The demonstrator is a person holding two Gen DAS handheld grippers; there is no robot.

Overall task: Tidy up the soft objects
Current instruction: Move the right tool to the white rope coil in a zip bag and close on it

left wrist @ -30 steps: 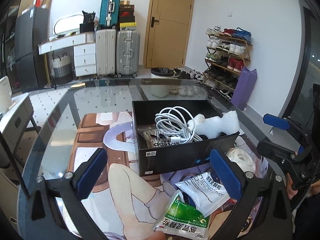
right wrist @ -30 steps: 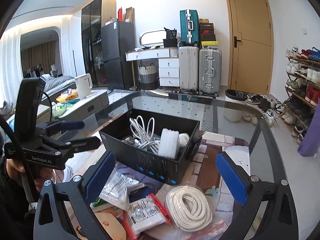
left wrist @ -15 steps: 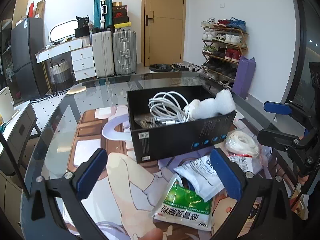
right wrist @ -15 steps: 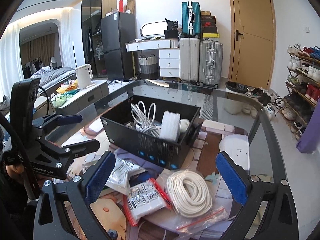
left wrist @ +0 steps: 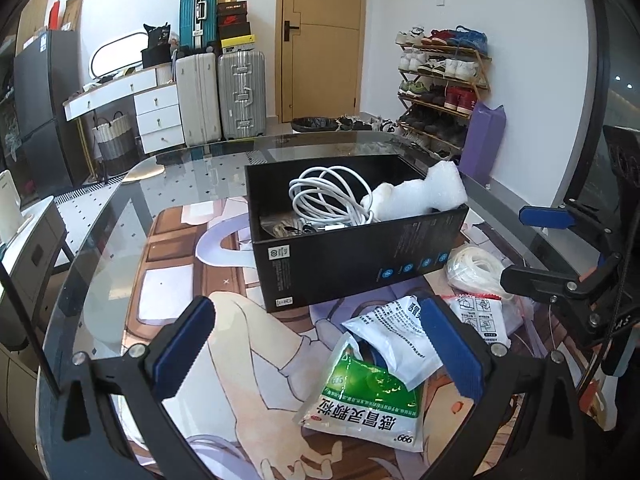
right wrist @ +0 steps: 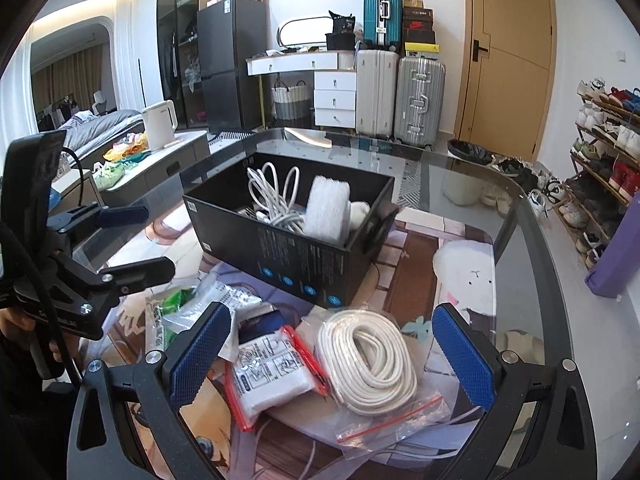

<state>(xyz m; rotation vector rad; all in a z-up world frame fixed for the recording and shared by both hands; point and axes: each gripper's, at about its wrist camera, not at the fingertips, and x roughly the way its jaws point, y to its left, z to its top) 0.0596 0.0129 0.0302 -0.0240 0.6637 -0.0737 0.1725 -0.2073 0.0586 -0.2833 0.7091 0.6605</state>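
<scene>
Your left tool (left wrist: 320,344) is spread wide and holds nothing, its blue pads at the lower left and lower right of its own view. Between those pads, low and right of centre, lies the green-and-white sachet (left wrist: 366,400), with a white foil packet (left wrist: 396,340) overlapping its upper edge and reaching the right pad. Above them, at mid-frame, stands the black box (left wrist: 352,264) on the glass table (left wrist: 100,240); inside it you can see a white cable bundle (left wrist: 328,196) on the left and a piece of white foam (left wrist: 424,196) leaning at the right end. Your right tool (right wrist: 330,354) is also wide apart and empty. Between its pads, in the lower centre of its view, rests a white rope coil (right wrist: 370,360) on a clear zip bag (right wrist: 384,424), and just left of the coil a red-edged pouch (right wrist: 272,376) lies close beside the left pad. From that view the box sits above the coil at centre frame, and your left tool shows at the left edge.
</scene>
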